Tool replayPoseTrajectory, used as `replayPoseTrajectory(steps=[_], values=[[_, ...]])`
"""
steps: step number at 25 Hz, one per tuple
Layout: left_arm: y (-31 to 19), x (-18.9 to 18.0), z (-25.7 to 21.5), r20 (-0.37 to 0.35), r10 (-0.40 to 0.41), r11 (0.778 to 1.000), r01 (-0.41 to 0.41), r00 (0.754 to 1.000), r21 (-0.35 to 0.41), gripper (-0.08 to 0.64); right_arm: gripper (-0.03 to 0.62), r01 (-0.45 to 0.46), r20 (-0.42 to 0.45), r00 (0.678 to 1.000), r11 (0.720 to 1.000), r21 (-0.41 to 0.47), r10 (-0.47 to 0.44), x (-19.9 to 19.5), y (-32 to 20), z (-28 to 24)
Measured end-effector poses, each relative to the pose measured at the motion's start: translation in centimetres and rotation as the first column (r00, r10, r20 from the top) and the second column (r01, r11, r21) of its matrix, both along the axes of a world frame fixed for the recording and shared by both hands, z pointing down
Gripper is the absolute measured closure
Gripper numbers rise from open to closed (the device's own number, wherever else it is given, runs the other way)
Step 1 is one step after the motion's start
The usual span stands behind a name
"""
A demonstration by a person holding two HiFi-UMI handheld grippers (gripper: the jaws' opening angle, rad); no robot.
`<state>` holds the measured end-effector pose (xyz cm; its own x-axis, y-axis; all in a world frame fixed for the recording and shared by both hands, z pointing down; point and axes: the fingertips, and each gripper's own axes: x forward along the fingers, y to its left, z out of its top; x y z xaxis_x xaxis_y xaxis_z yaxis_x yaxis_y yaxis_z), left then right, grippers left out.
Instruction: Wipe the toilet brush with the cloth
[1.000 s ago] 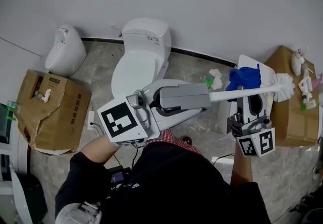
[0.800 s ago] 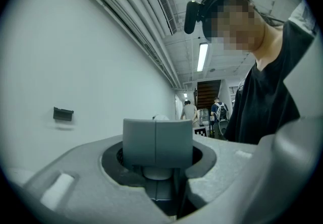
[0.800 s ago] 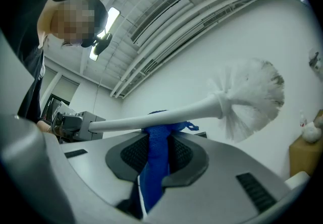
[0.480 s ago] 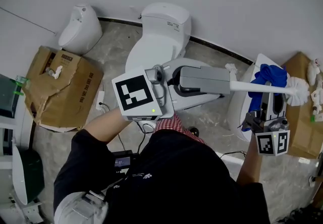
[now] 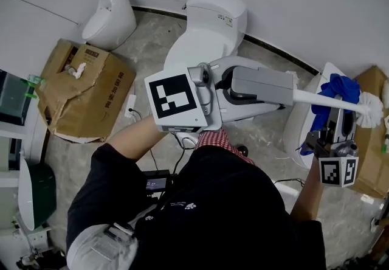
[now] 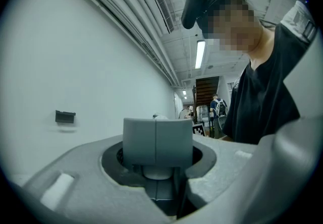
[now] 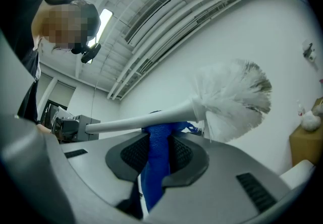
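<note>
The toilet brush has a grey block handle, a white shaft and white bristles; it is held level, pointing right. My left gripper is shut on the grey handle, which fills the space between its jaws. My right gripper points up from below, shut on a blue cloth. In the right gripper view the cloth rises between the jaws and meets the shaft just short of the bristles.
A white toilet stands against the wall ahead, a small urinal to its left. Torn cardboard boxes sit at the left and far right. Another white fixture lies under the brush. People stand far down the room.
The blue cloth in my right gripper has shifted a little along the shaft toward the bristles. The left gripper keeps holding the handle. The head view has swung, moving everything rightward.
</note>
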<state>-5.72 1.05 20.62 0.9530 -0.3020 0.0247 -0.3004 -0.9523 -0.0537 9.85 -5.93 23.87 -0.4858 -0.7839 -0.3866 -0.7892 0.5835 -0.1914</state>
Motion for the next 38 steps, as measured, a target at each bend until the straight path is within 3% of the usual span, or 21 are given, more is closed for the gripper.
replayPoseTrajectory(steps=[5,14,26,38], values=[[-1.1,-2.5,-1.0,-0.024,-0.004,1.000,0.004,1.000,0.007,0.403,0.520,0.023,-0.010,1.000,1.000,-0.018,-0.023,-2.9,-0.6,-0.4],[-4.9,-3.6,-2.3,-0.070,-0.088,0.996,0.088,0.994,-0.008,0.403,0.520,0.037,-0.063,0.997,0.998,-0.043,-0.040,-3.5,-1.6,-0.7],[-7.1,-4.5,-0.1,-0.013,-0.220,0.976,0.220,0.975,-0.011,0.403,0.520,0.043,-0.087,0.995,0.998,-0.036,-0.046,-2.9,-0.6,-0.2],[-7.4,-4.4,0.4,0.015,-0.229,0.973,0.229,0.973,-0.010,0.403,0.522,0.069,-0.077,0.995,0.998,-0.011,-0.069,-3.2,-0.5,-1.5]])
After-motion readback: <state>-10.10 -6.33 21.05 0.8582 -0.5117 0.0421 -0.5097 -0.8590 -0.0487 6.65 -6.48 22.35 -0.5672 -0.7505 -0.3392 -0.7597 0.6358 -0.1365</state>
